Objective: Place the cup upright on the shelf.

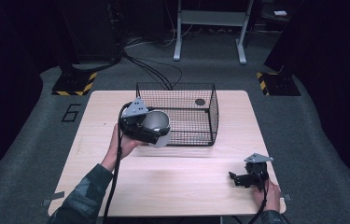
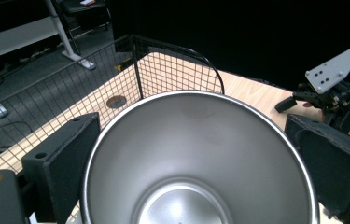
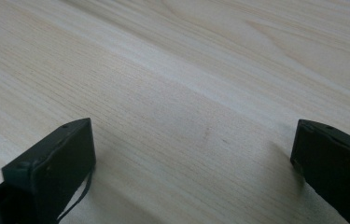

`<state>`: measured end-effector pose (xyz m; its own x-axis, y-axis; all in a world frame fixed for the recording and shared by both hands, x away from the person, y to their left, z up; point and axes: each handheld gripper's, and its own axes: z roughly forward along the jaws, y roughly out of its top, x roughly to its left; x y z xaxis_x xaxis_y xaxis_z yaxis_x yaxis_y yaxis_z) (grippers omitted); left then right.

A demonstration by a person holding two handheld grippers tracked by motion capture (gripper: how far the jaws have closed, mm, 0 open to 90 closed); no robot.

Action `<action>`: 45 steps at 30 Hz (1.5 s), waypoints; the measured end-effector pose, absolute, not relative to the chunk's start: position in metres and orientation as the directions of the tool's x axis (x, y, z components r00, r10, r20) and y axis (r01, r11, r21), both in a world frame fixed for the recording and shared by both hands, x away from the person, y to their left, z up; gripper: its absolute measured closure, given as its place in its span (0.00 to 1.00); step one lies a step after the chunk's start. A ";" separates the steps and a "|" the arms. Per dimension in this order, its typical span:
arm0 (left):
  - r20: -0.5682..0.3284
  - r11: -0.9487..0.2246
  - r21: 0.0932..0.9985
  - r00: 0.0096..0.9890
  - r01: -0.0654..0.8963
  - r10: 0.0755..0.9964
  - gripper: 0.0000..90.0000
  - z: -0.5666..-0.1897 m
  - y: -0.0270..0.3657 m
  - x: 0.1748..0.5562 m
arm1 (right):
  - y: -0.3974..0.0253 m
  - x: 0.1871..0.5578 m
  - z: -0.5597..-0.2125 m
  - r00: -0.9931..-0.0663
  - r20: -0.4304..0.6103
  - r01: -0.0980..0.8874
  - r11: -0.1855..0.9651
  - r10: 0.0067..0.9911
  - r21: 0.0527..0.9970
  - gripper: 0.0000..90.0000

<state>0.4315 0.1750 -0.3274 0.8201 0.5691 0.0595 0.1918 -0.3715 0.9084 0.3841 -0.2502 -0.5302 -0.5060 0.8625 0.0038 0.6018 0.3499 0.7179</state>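
A shiny steel cup (image 1: 157, 127) is held in my left gripper (image 1: 150, 128), lifted above the table just left of the black wire basket (image 1: 200, 135). In the left gripper view the cup's open mouth (image 2: 196, 163) faces the camera, clamped between both black jaws, and the basket (image 2: 98, 84) lies beyond it. A small dark disc (image 1: 200, 101) lies on the basket floor at the back right. My right gripper (image 1: 236, 179) rests low on the table near the front right corner. In the right gripper view its jaws stand wide apart over bare wood (image 3: 191, 107), holding nothing.
The light wooden table (image 1: 163, 182) has open surface in front of the basket. Dark carpet surrounds it, with cables and a metal frame stand (image 1: 210, 28) behind. Hazard-striped bases (image 1: 74, 84) sit off the far corners.
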 end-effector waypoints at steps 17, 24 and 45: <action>0.063 -0.382 0.901 0.805 0.209 0.590 0.07 -0.321 0.162 0.466 | -0.251 0.384 -0.530 -0.510 0.000 0.598 0.354 0.860 0.719 0.00; 0.055 -0.377 0.899 0.797 0.222 0.601 0.07 -0.321 0.159 0.477 | -0.250 0.384 -0.530 -0.508 0.003 0.600 0.352 0.861 0.718 0.00; 0.059 -0.392 0.884 0.772 0.254 0.633 0.07 -0.321 0.148 0.514 | -0.251 0.384 -0.530 -0.510 0.001 0.598 0.354 0.860 0.719 0.00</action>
<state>0.5141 0.1480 -0.3212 0.7716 0.6334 0.0594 0.2535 -0.3918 0.8844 0.3845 -0.2506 -0.5302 -0.5097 0.8604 0.0005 0.5982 0.3539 0.7189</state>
